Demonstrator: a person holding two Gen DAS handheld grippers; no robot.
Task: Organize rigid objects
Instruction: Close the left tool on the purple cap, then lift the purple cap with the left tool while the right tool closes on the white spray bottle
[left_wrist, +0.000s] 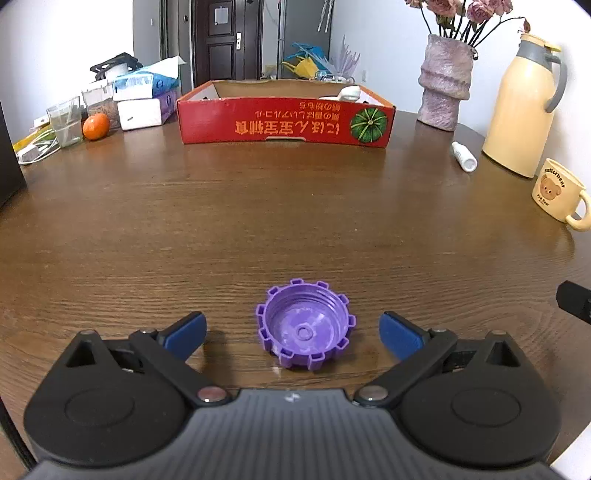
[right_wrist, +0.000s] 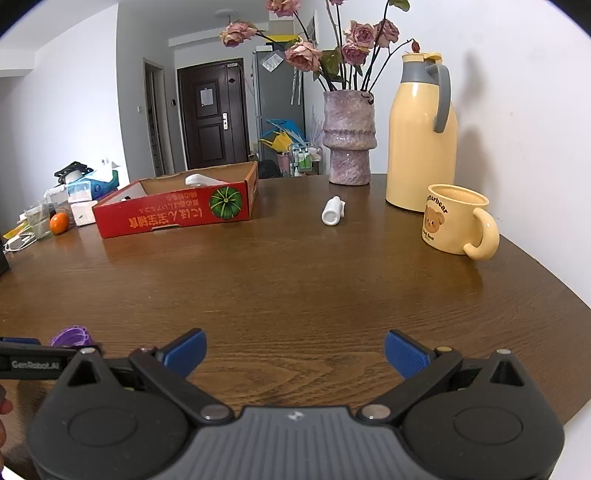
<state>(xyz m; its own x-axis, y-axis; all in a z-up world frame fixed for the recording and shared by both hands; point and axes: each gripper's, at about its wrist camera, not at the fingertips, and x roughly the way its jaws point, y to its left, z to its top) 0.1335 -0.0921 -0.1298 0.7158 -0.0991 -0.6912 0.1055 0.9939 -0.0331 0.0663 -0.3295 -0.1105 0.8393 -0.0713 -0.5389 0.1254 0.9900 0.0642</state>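
Note:
A purple ridged cap (left_wrist: 306, 325) lies open side up on the wooden table (left_wrist: 258, 221), between the blue fingertips of my left gripper (left_wrist: 293, 334), which is open and not touching it. The cap also shows in the right wrist view (right_wrist: 71, 335), far left. My right gripper (right_wrist: 295, 356) is open and empty over bare table. A small white bottle (right_wrist: 332, 210) lies on its side ahead of it; it also shows in the left wrist view (left_wrist: 464, 156). The red cardboard box (left_wrist: 284, 120) stands at the back with white items inside, also seen from the right (right_wrist: 173, 214).
A yellow bear mug (right_wrist: 454, 221), a yellow thermos jug (right_wrist: 421, 140) and a purple vase with flowers (right_wrist: 349, 140) stand at the right back. An orange (left_wrist: 96, 126), a glass, tissue boxes and cables crowd the left back. The table edge curves on the right.

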